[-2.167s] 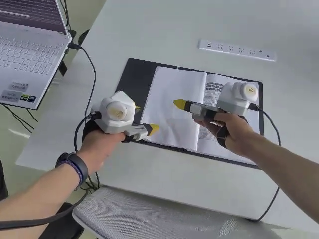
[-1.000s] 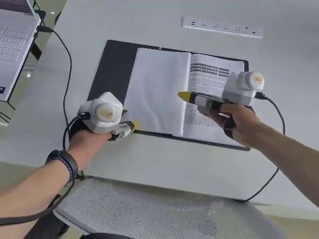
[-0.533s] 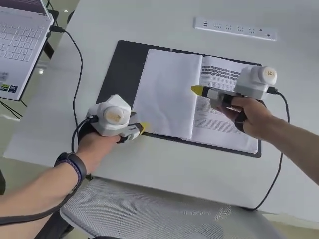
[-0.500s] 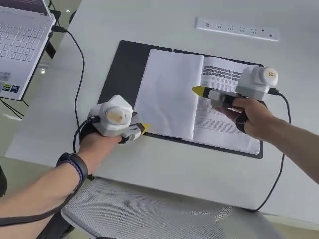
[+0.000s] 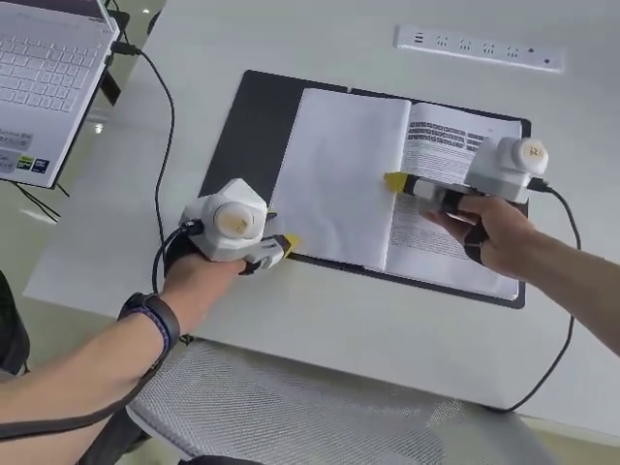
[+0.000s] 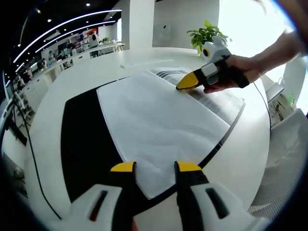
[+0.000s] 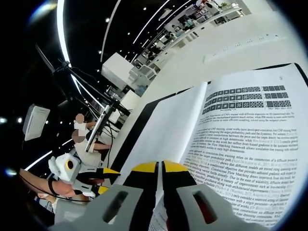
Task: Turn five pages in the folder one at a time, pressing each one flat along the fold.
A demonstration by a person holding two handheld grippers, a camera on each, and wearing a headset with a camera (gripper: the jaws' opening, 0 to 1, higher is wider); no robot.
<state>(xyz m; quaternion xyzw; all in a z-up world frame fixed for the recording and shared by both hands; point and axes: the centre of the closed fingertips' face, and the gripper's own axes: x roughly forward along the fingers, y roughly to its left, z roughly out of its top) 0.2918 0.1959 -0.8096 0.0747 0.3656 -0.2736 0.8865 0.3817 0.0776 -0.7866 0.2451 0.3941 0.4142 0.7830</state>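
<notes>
The black folder [image 5: 254,126] lies open on the white counter [image 5: 291,48], with a blank page [image 5: 344,165] on its left side and a printed page [image 5: 455,140] on its right. The right hand [image 5: 489,232] reaches in from the right, forearm low over the counter. It holds the right gripper [image 5: 394,181] pointing leftward, the yellow tip at the fold between the two pages. In the right gripper view its fingers [image 7: 144,168] are closed to a thin slit with nothing between them. The left hand [image 5: 199,276], a dark band on its wrist, holds the left gripper [image 5: 284,244] at the folder's near edge, by the blank page's near left corner. In the left gripper view its fingers [image 6: 123,167] stand apart, gripping nothing, with that corner just ahead between them. A laptop [image 5: 44,77] sits at the far left, and a power strip [image 5: 480,48] lies beyond the folder.
</notes>
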